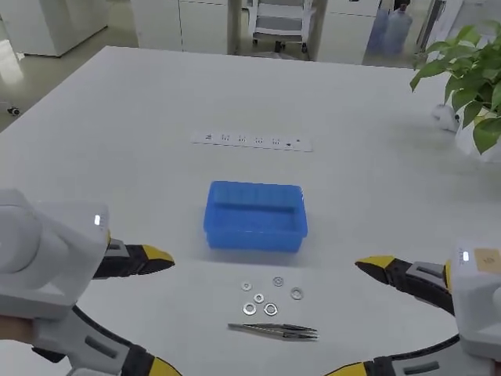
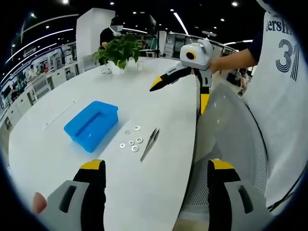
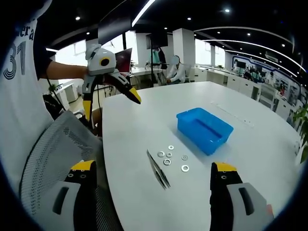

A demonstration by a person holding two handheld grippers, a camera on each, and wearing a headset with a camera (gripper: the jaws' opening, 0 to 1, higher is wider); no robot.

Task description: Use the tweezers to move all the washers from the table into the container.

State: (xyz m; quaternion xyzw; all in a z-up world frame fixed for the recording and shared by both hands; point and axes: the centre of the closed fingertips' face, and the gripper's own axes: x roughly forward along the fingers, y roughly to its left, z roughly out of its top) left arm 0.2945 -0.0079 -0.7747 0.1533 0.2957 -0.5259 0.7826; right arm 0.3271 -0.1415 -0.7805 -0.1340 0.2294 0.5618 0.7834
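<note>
In the head view the left gripper [image 1: 168,311] and the right gripper [image 1: 344,317] hang low on either side of the work, both with jaws spread wide and holding nothing. The tweezers [image 1: 274,330] lie flat on the table [image 1: 235,94] near its front edge, a small cluster of washers [image 1: 266,296] sits just beyond them, and the blue container [image 1: 254,215] is close behind that. The step in hand looks to be picking up the tweezers. They are thin and flat, so a low approach with the jaws closing across the legs near the joined end should hold best and leave the tips free to pinch. Farther back a power strip [image 1: 250,141] and a plant [image 1: 470,70] stand well clear. In the left gripper view the left gripper [image 2: 155,166] is spread wide above the rim, the tweezers [image 2: 150,143] lie just beside the washers [image 2: 132,139], and the right gripper [image 2: 178,96] is raised off to one side (also open), so the path down is free. In the right gripper view the right gripper [image 3: 154,167] is wide too, with the tweezers [image 3: 158,175] almost straight ahead between its jaws and the container [image 3: 204,129] beyond the washers [image 3: 171,156]. A mesh chair [image 3: 53,159] crowds the table edge, so a slipped tweezer could slide off.
</note>
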